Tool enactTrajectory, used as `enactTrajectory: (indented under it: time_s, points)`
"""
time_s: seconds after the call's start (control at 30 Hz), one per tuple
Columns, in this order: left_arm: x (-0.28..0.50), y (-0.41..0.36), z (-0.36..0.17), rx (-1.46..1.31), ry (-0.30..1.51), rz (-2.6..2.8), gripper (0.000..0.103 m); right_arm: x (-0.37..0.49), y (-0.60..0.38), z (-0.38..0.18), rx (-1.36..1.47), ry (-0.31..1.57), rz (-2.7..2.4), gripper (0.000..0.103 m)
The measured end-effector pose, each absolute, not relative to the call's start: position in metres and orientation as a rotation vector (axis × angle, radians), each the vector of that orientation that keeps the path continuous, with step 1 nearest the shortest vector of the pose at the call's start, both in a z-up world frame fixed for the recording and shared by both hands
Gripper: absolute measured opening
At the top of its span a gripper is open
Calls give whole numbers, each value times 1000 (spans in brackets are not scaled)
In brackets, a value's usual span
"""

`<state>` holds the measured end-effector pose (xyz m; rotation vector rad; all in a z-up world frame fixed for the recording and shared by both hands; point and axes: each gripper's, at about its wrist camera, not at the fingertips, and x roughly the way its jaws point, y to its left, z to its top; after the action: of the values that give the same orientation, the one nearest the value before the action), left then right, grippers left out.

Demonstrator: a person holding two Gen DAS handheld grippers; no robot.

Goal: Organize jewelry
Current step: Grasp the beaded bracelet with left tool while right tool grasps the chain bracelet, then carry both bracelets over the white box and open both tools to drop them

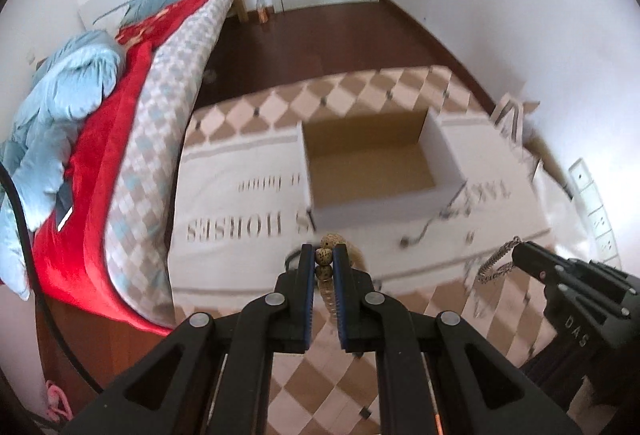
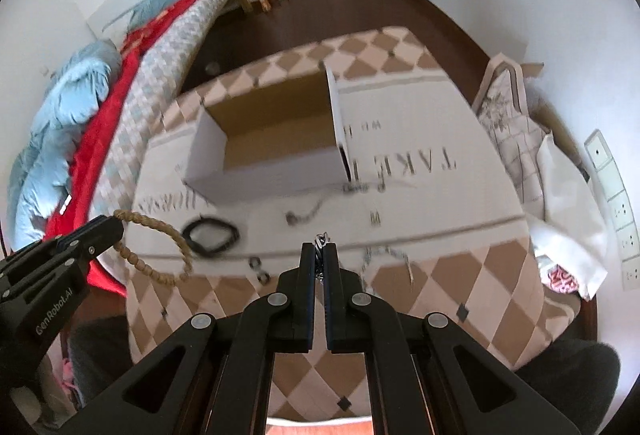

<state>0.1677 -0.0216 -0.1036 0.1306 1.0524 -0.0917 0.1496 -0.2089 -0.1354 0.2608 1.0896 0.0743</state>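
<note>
My left gripper (image 1: 323, 255) is shut on a tan beaded bracelet (image 1: 324, 256), its speckled beads pinched between the pads; in the right wrist view the bracelet (image 2: 160, 227) hangs as a loop from that gripper (image 2: 116, 221). My right gripper (image 2: 319, 251) is shut on a silver chain bracelet (image 2: 321, 238), which dangles from its tips (image 1: 518, 249) as a silver chain (image 1: 496, 263) in the left wrist view. Both grippers hover above the cloth-covered table. An open white cardboard box (image 1: 372, 163) (image 2: 272, 139) with a bare brown inside stands ahead.
On the checkered tablecloth (image 2: 460, 275) lie a black bracelet (image 2: 210, 233), a dark chain (image 2: 304, 213), small ring-like pieces (image 2: 258, 269) and another silver chain (image 2: 390, 255). A bed with red and blue blankets (image 1: 88, 139) runs along the left. Bags (image 2: 516, 123) crowd the right edge.
</note>
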Motion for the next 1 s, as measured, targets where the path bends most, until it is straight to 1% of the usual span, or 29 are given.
enactTrajectory:
  time_s: [0.23,0.4,0.6,0.8,1.0]
  points:
    - [219,-23,-62,48,997,-150,6,191,-220,-90,272,1000,94,3]
    - [258,-25,-59,7,1021,-197,6,231,-226,-83,311,1006,124,3]
    - [300,-24,-92,-54,1128,-238,6,275,-223,-102,333,1073,167,3]
    - [328,-21,-133,-62,1230,-237,6,307,-212,-135,354,1168,213,3]
    - [345,-9,-154,-110,1302,-248,7,329,-207,-165,367,1250,231,3]
